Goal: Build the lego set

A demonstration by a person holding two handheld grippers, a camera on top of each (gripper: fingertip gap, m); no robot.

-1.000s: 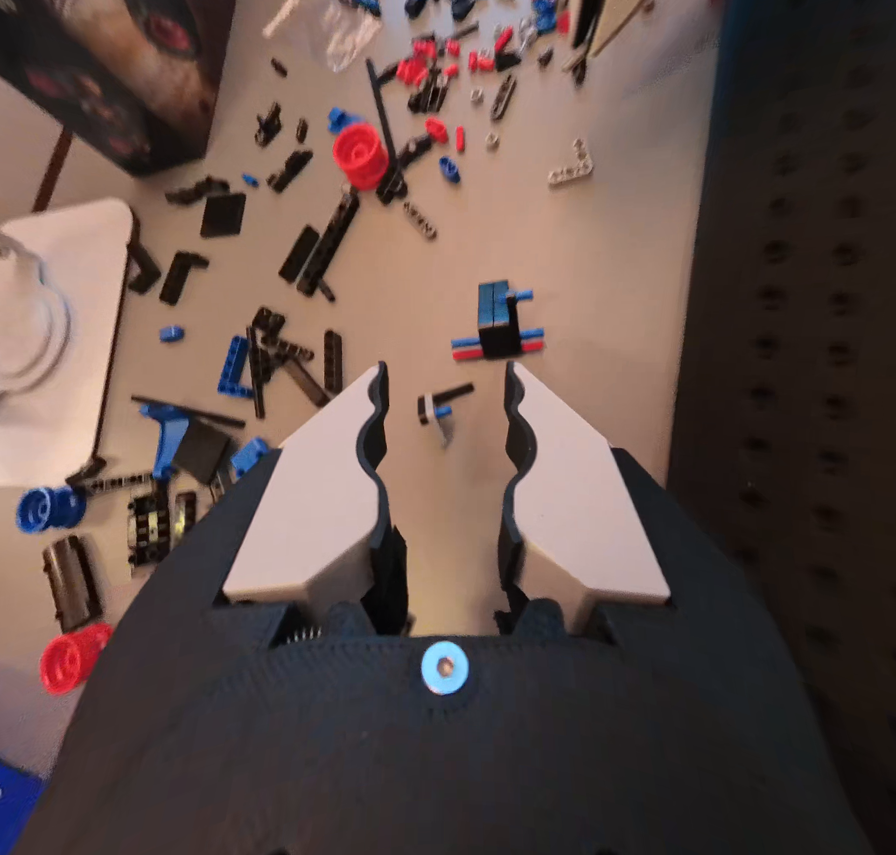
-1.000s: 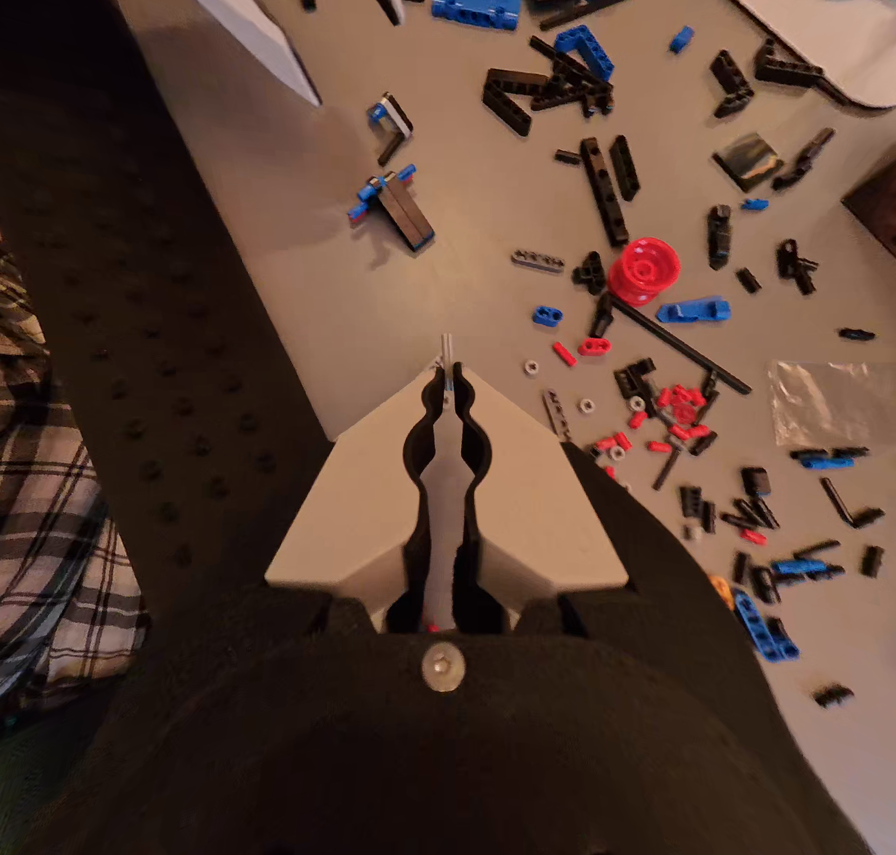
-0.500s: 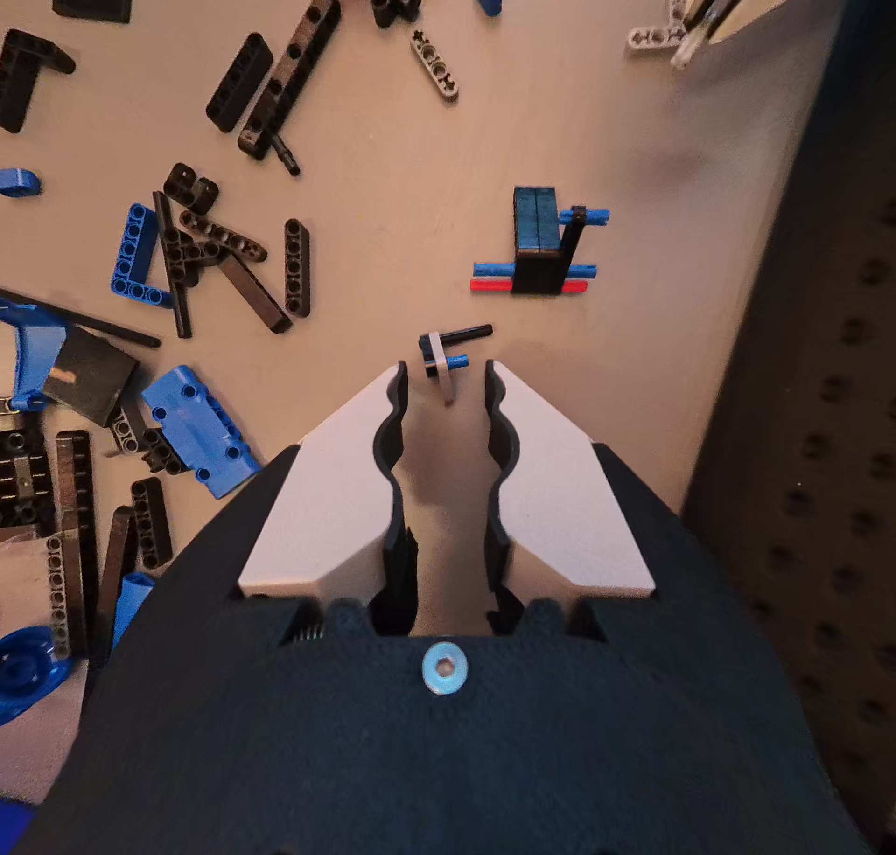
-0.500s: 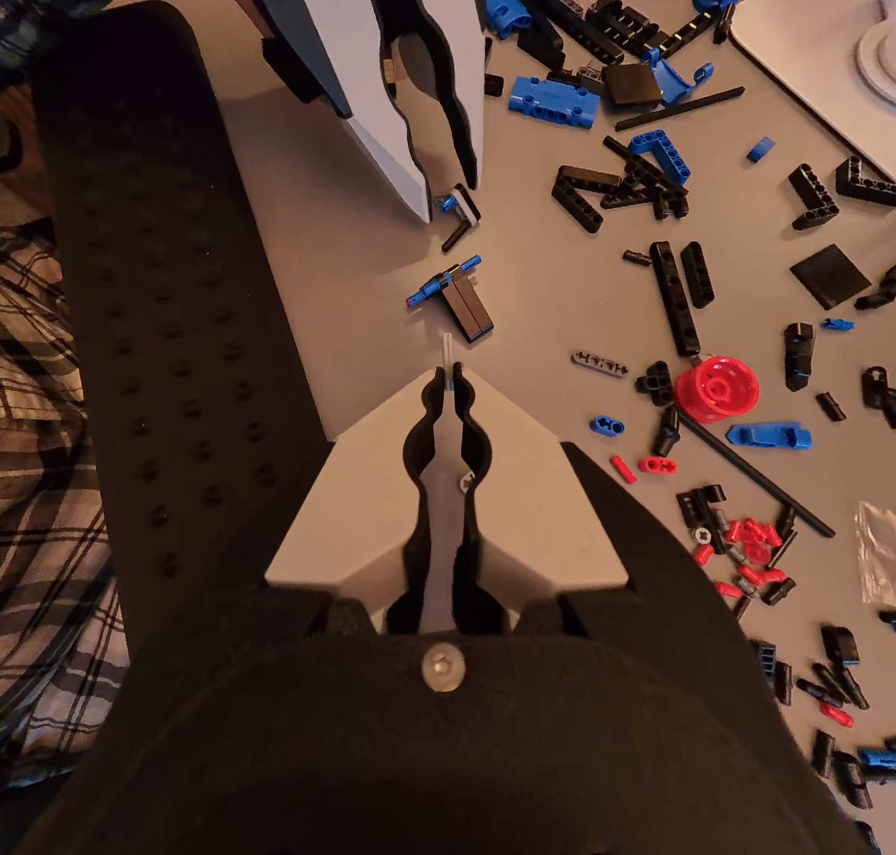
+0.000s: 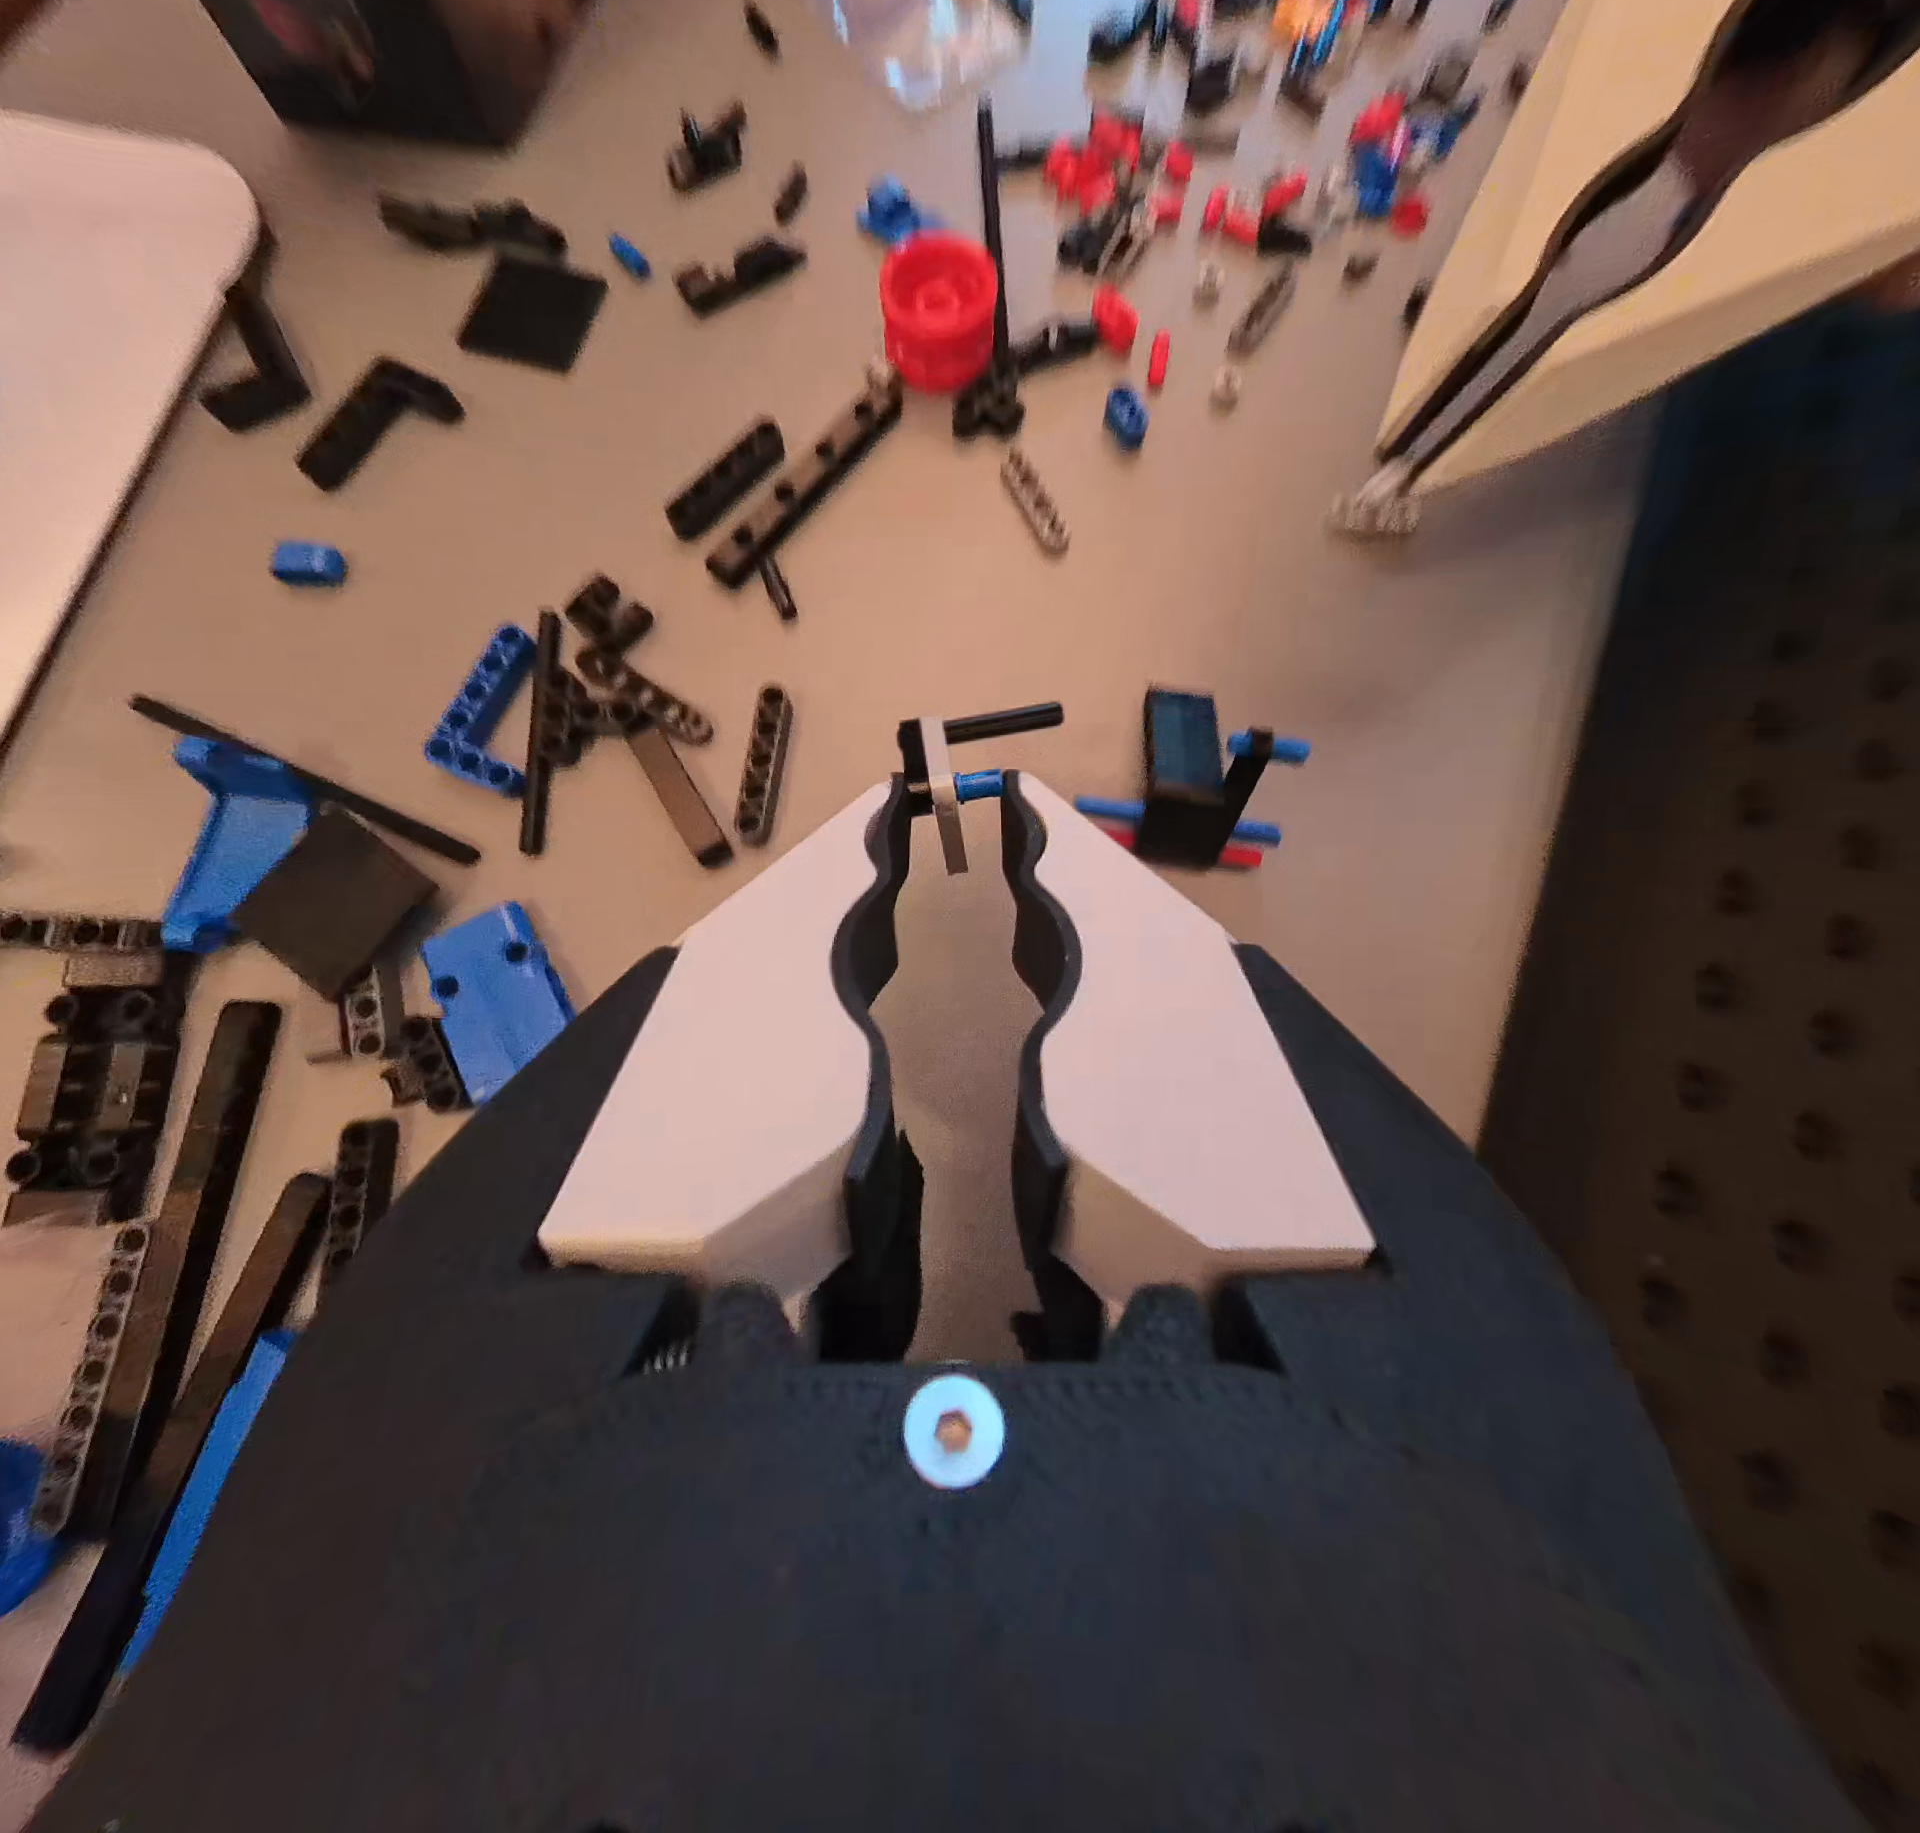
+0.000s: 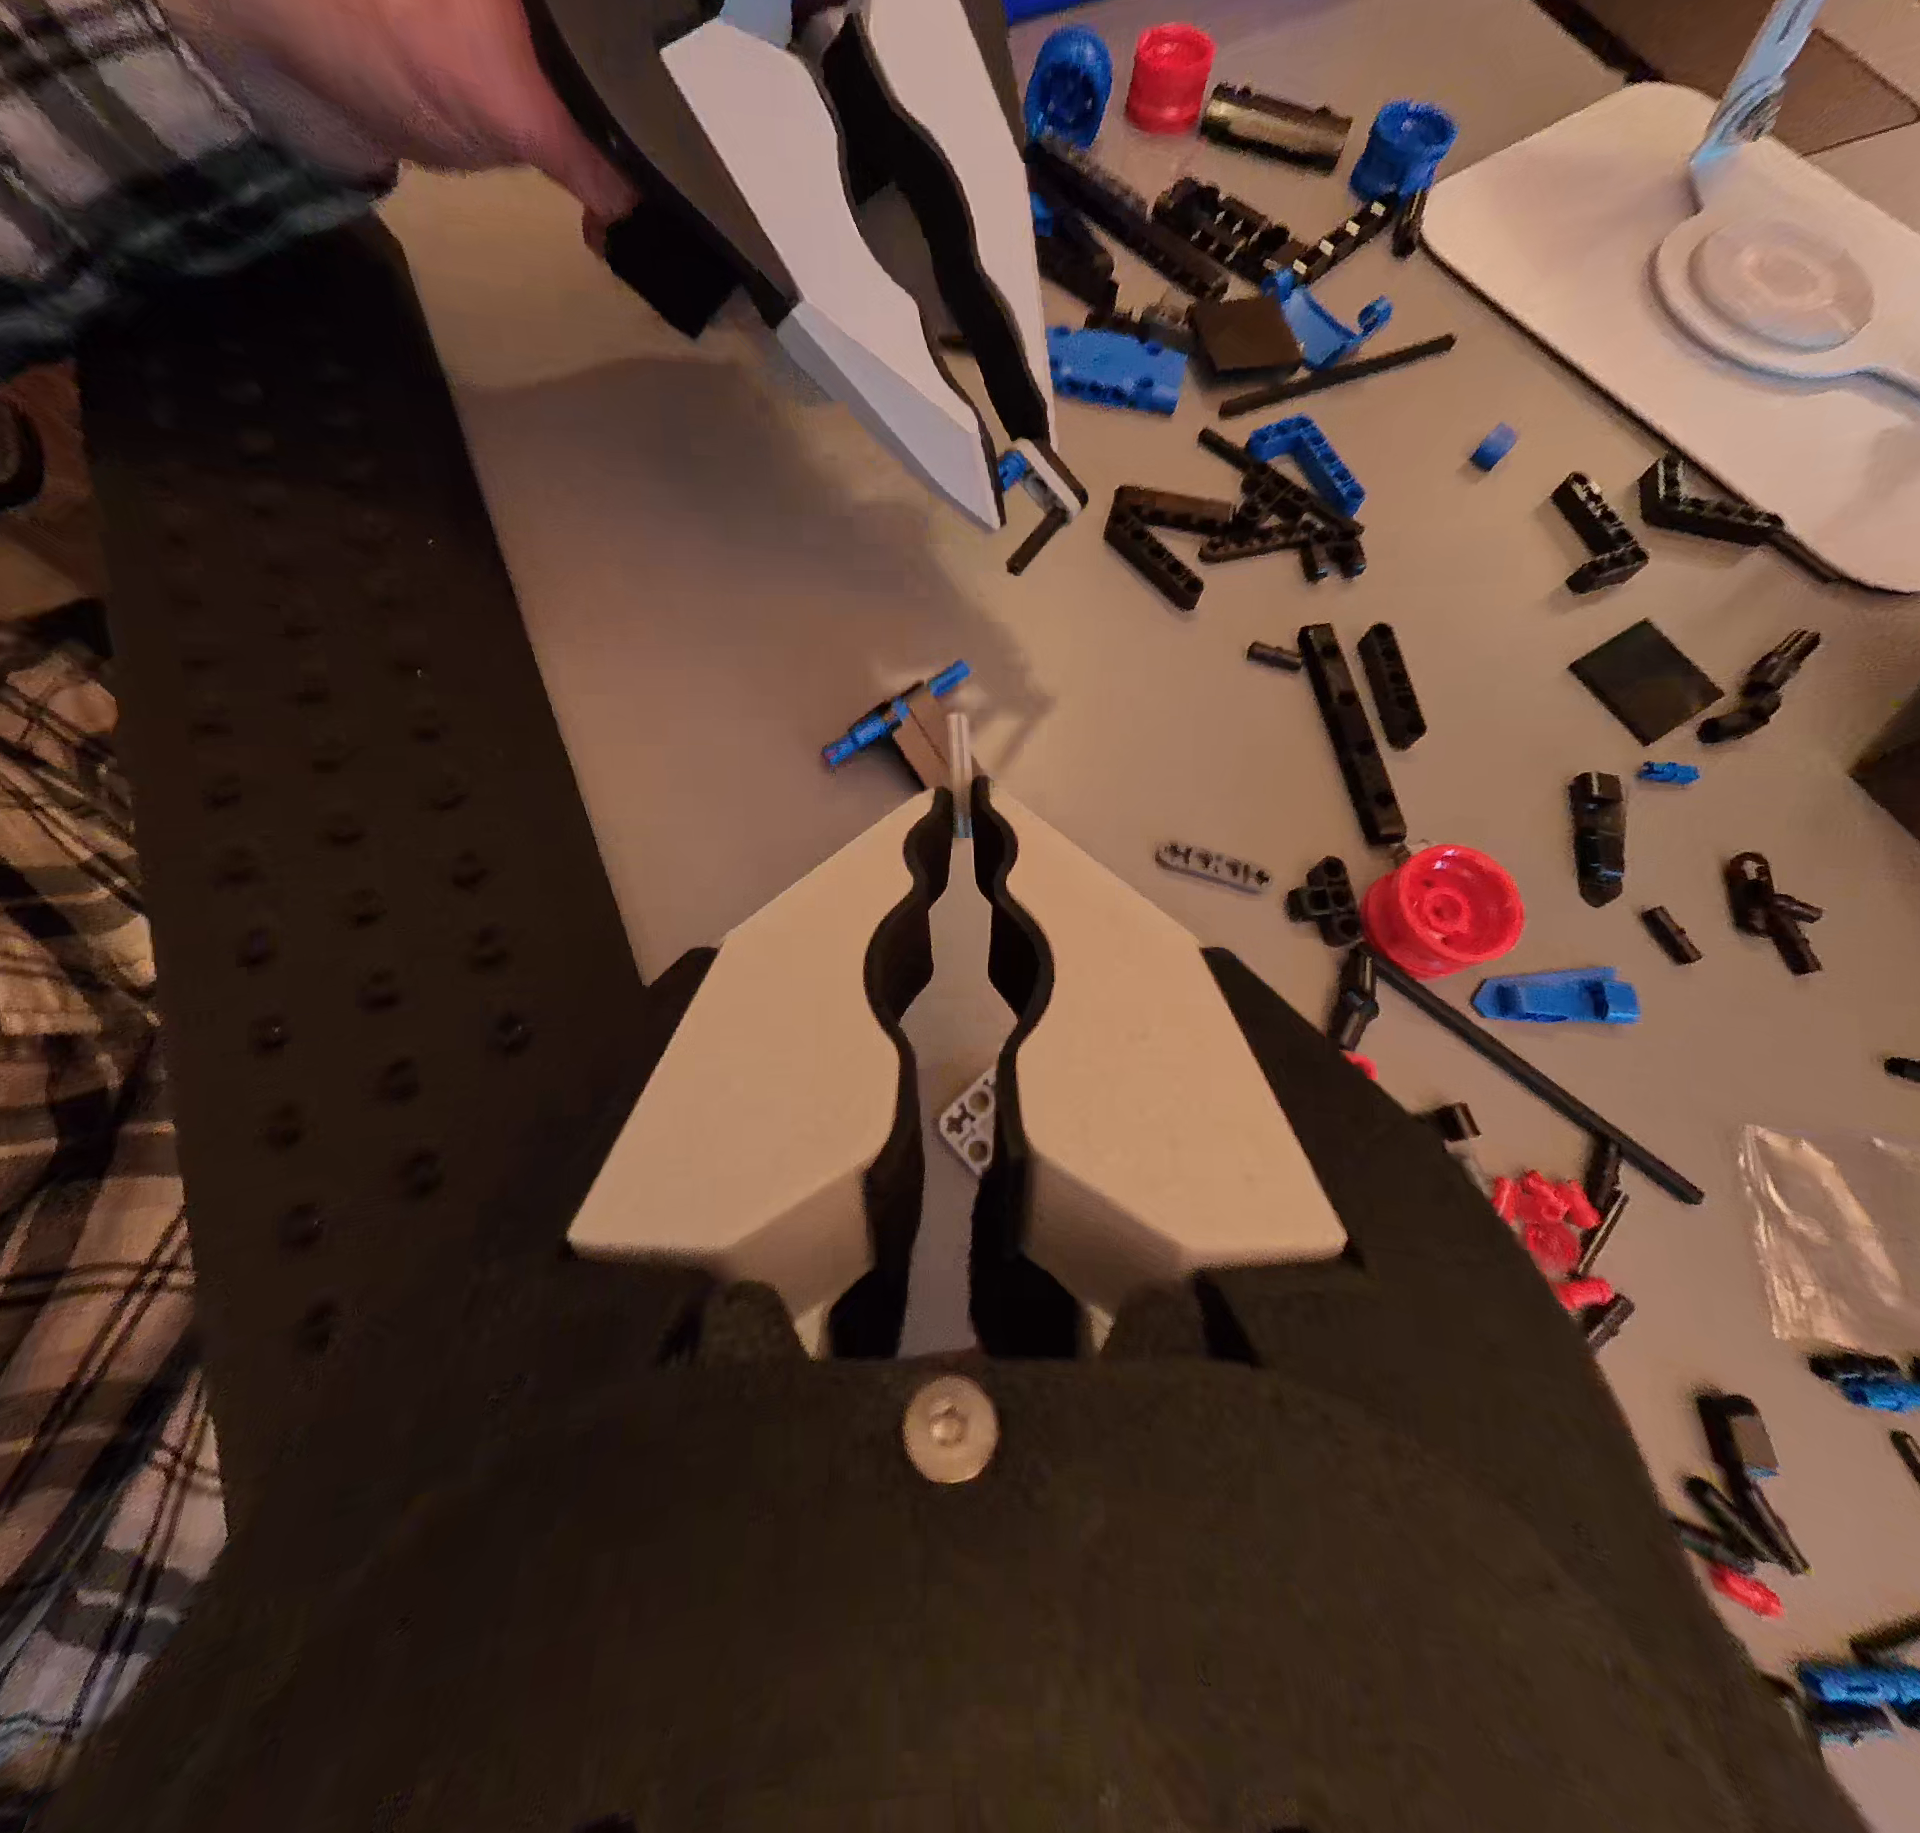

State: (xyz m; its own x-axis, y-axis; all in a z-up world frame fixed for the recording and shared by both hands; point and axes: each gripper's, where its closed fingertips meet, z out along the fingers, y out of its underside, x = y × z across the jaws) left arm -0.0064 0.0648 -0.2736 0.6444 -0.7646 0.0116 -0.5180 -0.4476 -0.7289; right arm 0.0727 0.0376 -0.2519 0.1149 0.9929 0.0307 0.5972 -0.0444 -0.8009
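My left gripper is shut on a small assembly made of a grey piece, a black axle and a blue pin. It holds it just above the table. The gripper also shows in the right wrist view with the assembly at its tips. My right gripper is shut on a thin grey rod that sticks out past its tips; in the left wrist view the gripper is at the upper right. A black block with blue and red pins lies between the grippers, partly hidden behind my right fingertips.
Many loose black, blue and red parts cover the table, with a red wheel among them. A dark pegboard mat borders the near side. A white plate and a dark box stand at the far side. The left gripper's tips are roughly 9 centimetres from the right gripper's. The red wheel lies around 12 centimetres away from my right fingertips. Look for it in the right wrist view too.
My left gripper came down on the small assembly, closed on it and lifted it. My right gripper moved closer to the black block, still holding the rod.
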